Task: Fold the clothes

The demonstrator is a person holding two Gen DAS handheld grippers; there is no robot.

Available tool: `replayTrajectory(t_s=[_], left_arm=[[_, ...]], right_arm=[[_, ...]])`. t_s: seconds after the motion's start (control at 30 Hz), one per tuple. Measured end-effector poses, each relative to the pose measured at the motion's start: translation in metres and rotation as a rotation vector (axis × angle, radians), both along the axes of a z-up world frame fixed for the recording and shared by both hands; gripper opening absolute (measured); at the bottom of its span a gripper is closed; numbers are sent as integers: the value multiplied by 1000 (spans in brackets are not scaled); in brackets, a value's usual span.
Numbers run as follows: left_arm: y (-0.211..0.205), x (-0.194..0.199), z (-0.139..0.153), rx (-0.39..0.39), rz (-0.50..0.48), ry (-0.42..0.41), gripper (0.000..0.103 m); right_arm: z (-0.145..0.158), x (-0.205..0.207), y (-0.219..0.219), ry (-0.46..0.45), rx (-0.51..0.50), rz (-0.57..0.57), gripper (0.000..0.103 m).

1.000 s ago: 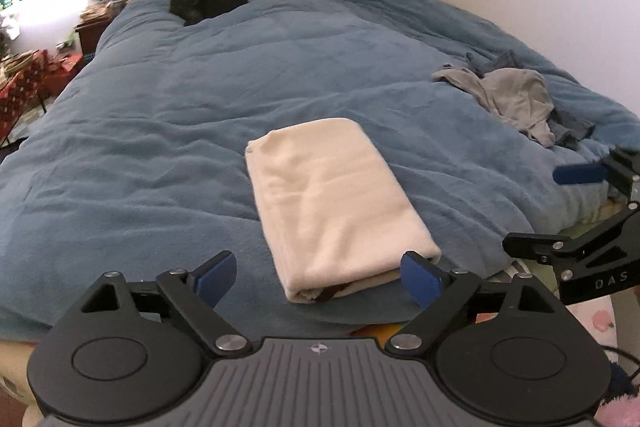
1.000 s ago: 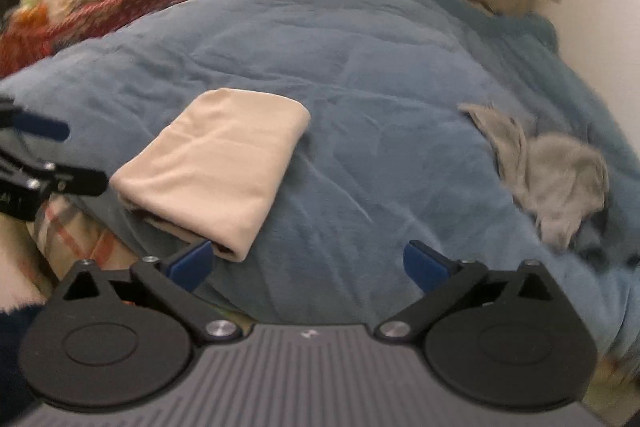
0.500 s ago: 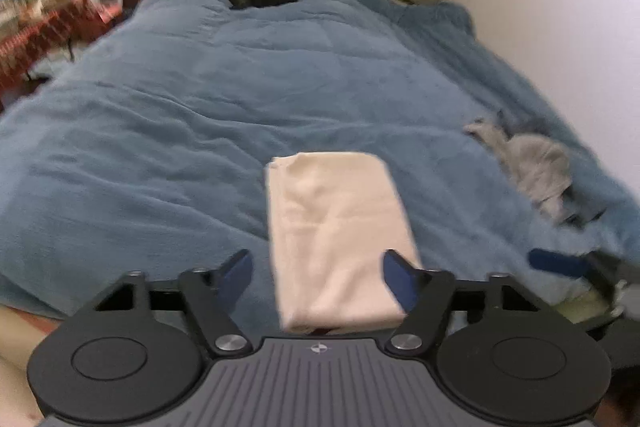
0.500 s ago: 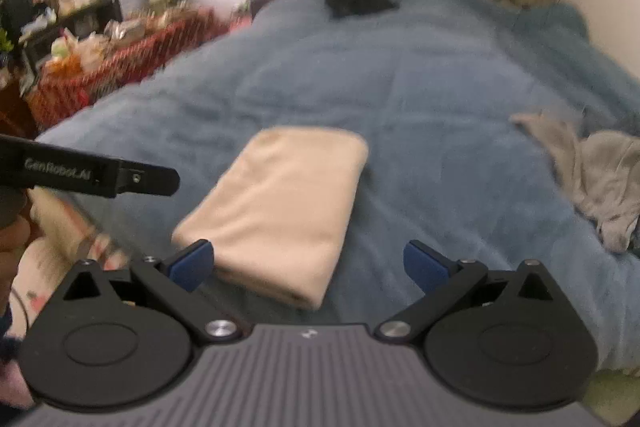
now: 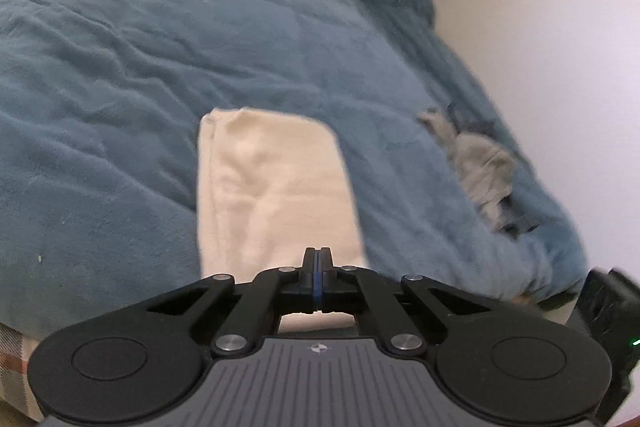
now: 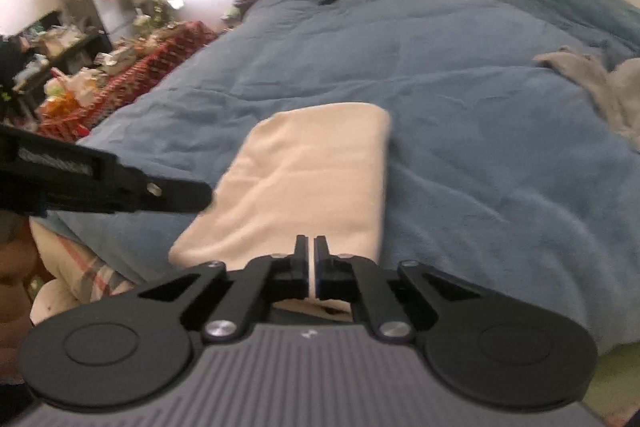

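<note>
The cream folded cloth (image 5: pixel 276 187), a soft oblong bundle, lies on the bed's blue fleece blanket (image 5: pixel 120 75) near its front edge. At its near end the left gripper (image 5: pixel 317 259) tilts downward with its fingers brought flat together, nothing visibly caught between them. The right gripper (image 6: pixel 311 247), also angled down over that near edge, shows its fingers drawn in to a thin slit; whether they pinch fabric cannot be told. Farther right, a crumpled grey garment (image 6: pixel 600 87) rests on the blanket.
</note>
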State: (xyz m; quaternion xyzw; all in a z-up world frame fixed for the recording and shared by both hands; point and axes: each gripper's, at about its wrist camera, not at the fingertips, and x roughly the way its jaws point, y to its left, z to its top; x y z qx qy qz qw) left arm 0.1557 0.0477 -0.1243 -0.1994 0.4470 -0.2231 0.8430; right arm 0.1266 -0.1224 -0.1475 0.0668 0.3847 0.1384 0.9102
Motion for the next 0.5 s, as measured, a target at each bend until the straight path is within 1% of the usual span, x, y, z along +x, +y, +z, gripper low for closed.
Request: replayTrajectory(t_s=[0.07,0.13,0.2,0.27,0.33,0.5], left_arm=[[1,2,-11,4,-9,26,0],[3,3,-23,6,-10,58,0],[4,5,-31,23,-4,73,0],[8,6,-36,13,2,76,0],[10,6,-36,30,16,68,0],[13,7,-38,42,21,58,0]], right_arm=[[-8,4,7,7,32,33,0],[-13,8,16,3,40,55,0],[-19,13,24,1,54,78,0],[-24,18,31,9,72,101,0],[-30,19,35,4,44,103,0],[-35,13,20,-12,-9,84,0]])
